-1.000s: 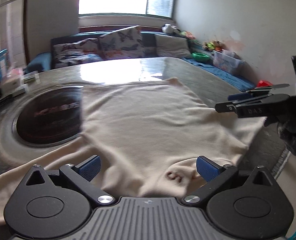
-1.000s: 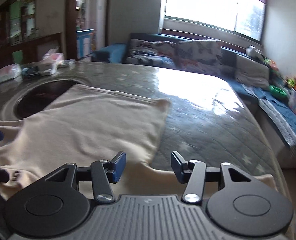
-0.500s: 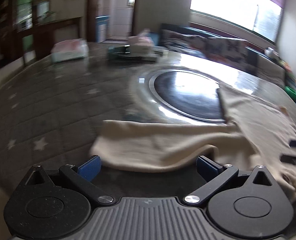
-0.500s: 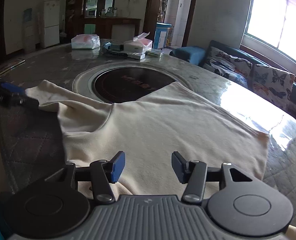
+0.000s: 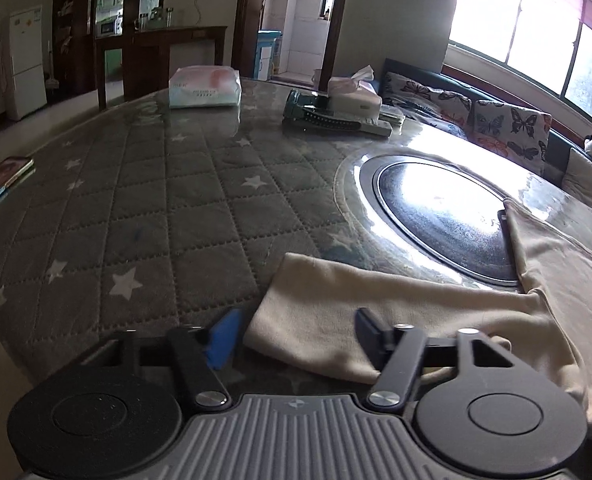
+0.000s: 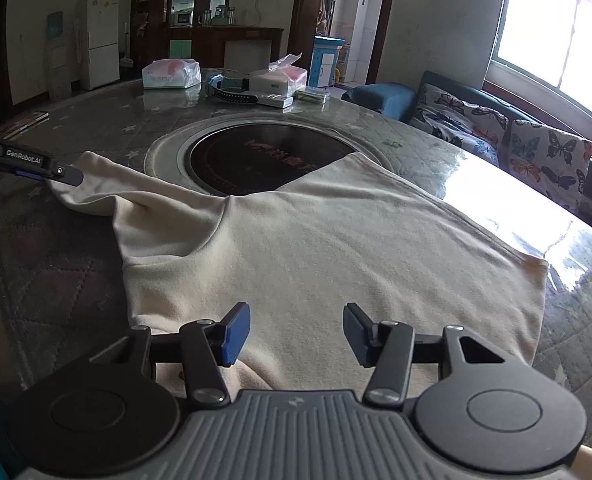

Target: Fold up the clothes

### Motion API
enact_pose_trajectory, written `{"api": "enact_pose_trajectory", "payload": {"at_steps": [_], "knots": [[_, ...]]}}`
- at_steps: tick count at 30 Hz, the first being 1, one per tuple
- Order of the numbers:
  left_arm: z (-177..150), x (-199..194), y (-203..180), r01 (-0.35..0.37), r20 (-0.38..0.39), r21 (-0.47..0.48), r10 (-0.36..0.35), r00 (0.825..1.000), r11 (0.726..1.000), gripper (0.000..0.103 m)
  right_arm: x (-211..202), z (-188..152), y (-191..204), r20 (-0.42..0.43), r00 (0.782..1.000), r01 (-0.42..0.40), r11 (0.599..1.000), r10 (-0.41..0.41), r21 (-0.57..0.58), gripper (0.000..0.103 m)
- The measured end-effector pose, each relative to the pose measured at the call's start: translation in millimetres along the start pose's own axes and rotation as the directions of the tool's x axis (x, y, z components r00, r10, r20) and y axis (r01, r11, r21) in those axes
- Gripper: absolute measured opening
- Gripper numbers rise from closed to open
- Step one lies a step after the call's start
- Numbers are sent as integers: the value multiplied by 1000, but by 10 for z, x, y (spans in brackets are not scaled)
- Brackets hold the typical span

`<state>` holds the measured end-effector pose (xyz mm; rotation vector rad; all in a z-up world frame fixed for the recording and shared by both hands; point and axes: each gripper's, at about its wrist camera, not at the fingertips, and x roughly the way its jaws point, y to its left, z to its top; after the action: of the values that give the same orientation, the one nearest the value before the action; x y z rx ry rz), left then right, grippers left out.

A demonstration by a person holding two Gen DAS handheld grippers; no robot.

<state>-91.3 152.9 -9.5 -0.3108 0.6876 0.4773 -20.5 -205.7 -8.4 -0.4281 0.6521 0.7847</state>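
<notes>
A cream long-sleeved top (image 6: 316, 248) lies spread flat on the round table. Its left sleeve (image 5: 356, 312) stretches out toward the table's near edge. My left gripper (image 5: 296, 332) is open, with its jaws on either side of the sleeve's cuff end. It also shows in the right wrist view (image 6: 62, 174) at the sleeve tip. My right gripper (image 6: 296, 330) is open and empty, low over the top's near edge.
A dark round hotplate (image 6: 264, 160) is set into the quilted grey table cover (image 5: 136, 208); the top partly covers it. Tissue packs (image 5: 204, 88), a tissue box (image 6: 280, 80) and a green case stand at the far side. A book (image 5: 0, 180) lies at the left edge. A sofa (image 6: 516, 136) runs under the window.
My left gripper swung left from the top's body to the sleeve's cuff and closed in on it, its jaws narrower but open. My right gripper turned left over the body.
</notes>
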Motion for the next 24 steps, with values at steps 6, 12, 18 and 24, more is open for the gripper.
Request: {"api": "enact_pose_trajectory", "payload": {"at_steps": [6,12,18,24], "knots": [[207,40,-14,16,50,40,-18,999,999,9,12,24,22,3,1000,-11,1000,11,-7,53],[615,-20,-162,24,182,119,-46,982,993,9,28,127,70,18,999,-28,999,29,-29,53],[840,-5,-401,53,236,228,-108,966,972,9,146,262,202,30,997,-70,996,71,-55,53],[897,101,-466,56,225,263,-118,967,963,9,324,287,453,-2,991,-131,984,131,-117,52]]}}
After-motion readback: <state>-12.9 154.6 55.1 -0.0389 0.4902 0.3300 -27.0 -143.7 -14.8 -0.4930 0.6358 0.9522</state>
